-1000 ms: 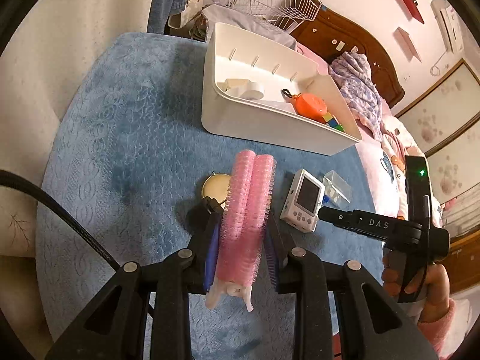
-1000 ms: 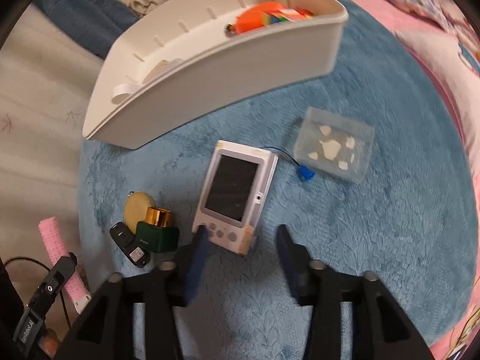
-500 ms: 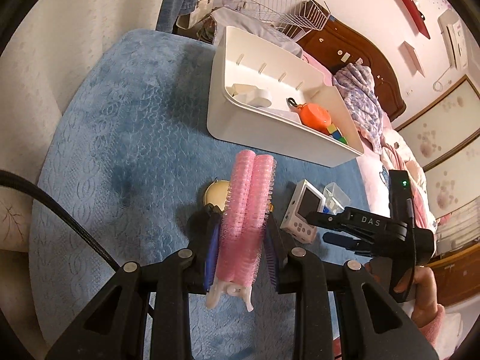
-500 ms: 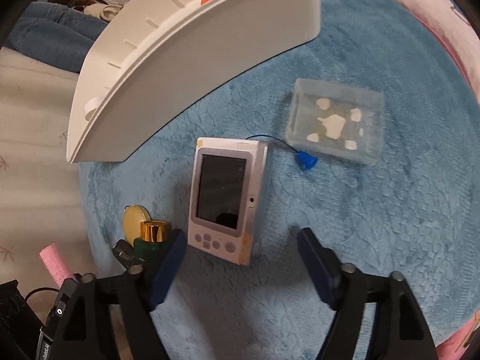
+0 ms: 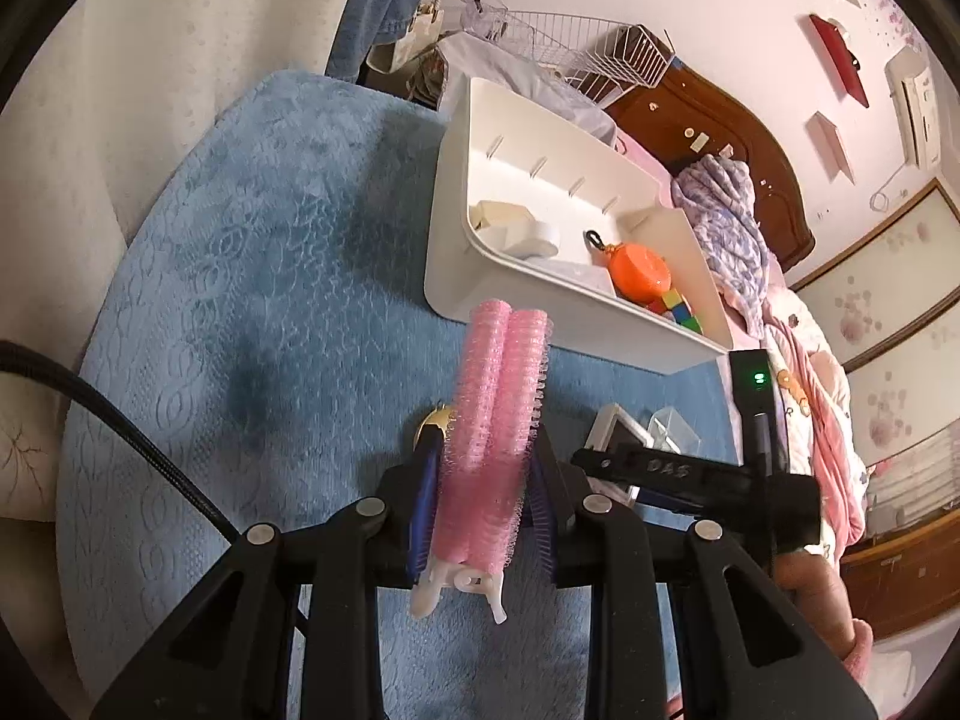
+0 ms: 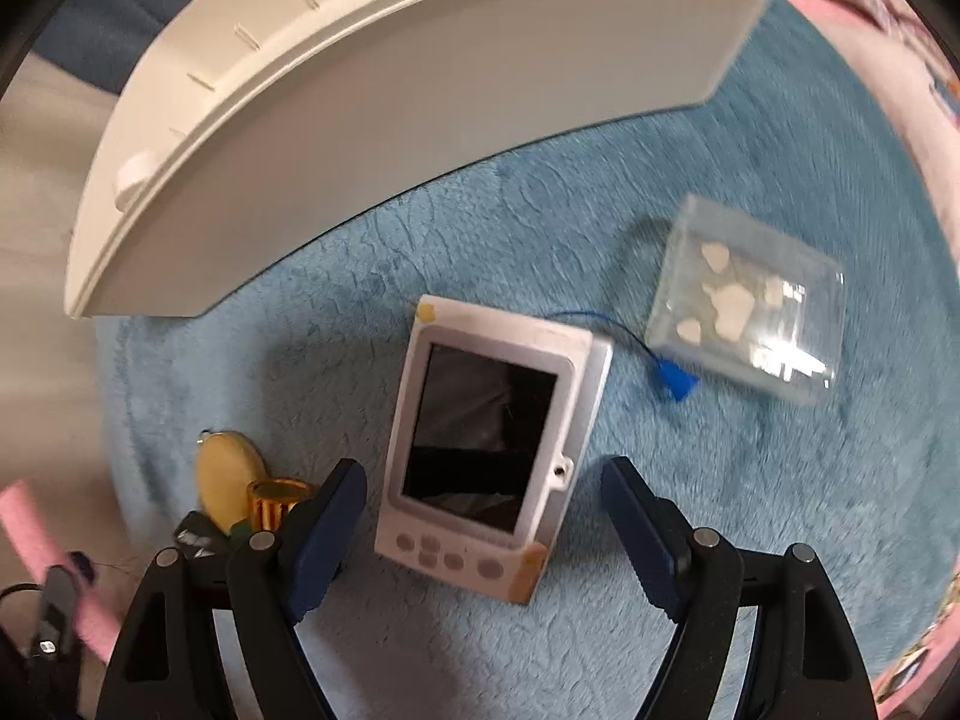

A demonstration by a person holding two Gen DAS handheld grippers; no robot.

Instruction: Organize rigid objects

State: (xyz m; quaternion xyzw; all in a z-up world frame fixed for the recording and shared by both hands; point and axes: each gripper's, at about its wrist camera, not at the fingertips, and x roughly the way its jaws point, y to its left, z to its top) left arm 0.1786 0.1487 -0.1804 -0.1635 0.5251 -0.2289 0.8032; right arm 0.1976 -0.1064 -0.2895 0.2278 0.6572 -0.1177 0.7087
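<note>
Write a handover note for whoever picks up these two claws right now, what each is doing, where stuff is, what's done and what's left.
Left claw: shut on the pink hair rollers, held above the blue mat.
Right claw: jaws opening, pointing down over the white handheld device, which sits between them untouched.
Done: orange round thing, coloured cube and white pieces lie in the white bin.
Left: rollers, device, clear box, green bottle with gold cap, yellow disc.
</note>
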